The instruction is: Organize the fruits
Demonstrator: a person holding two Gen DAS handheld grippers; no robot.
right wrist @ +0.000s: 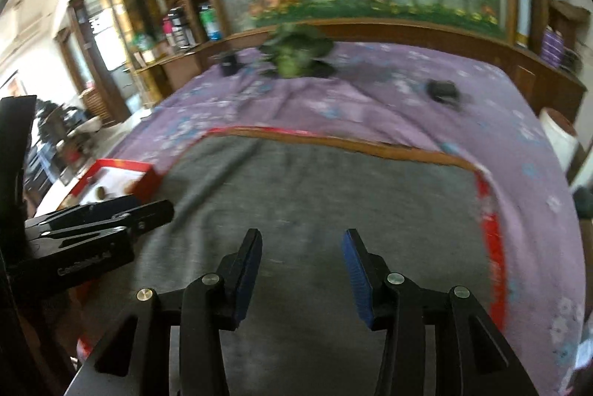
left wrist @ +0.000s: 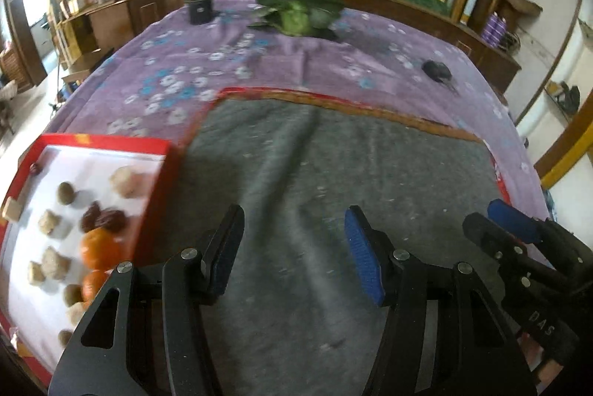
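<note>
Over the grey felt mat (left wrist: pixel 333 181) that lies on the purple flowered cloth (left wrist: pixel 207 62) of the desk, we hold our left gripper (left wrist: pixel 294 248) with its jaws apart and nothing between them. Our right gripper (right wrist: pixel 302 266) hangs over the same mat, just beside the left one, its jaws likewise spread and empty. At the mat's left edge sits a shallow red cardboard tray with a white lining (left wrist: pixel 107 142). It holds two round orange fruits (left wrist: pixel 98 248), a cluster of dark red fruits (left wrist: pixel 103 218) touching the upper orange, and several small brown and beige pieces (left wrist: pixel 52 262) that blur keeps us from naming with any certainty. Farther back on the cloth we see a leafy green plant (left wrist: pixel 296 10), a black cylindrical cup (left wrist: pixel 200 9) and a small dark object (left wrist: pixel 437 70).
</note>
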